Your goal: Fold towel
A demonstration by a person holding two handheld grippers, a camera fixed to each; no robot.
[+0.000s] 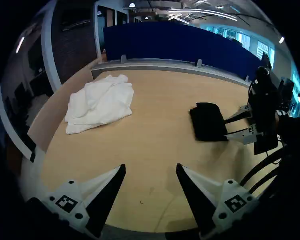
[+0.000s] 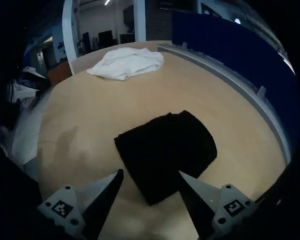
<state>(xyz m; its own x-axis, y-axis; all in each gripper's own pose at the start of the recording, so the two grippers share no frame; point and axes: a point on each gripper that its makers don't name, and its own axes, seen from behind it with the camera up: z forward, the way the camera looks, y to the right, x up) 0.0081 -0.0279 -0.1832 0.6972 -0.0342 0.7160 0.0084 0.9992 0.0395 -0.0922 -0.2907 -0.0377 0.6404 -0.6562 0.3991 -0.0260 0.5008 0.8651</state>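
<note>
black towel [image 2: 166,148]: lying flat between the desk's [image 1: 162,92] middle and right edge. It's a dark, squarish cloth bundle, looking folded already.
right gripper [image 2: 150,171]: hovering at its near hem, fingers spread wide, gripping nothing. Guessing it's lining up.
white towel [image 1: 100,102]: sitting rumpled, soft and lumpy, by the far left corner, probably waiting its turn.
left gripper [image 1: 150,176]: hanging released over smooth bare wood, holding nothing.

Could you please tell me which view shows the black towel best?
The right gripper view: the black towel lies large and near, just ahead of the right hand-held gripper. The left gripper view shows it small, far right.
</note>
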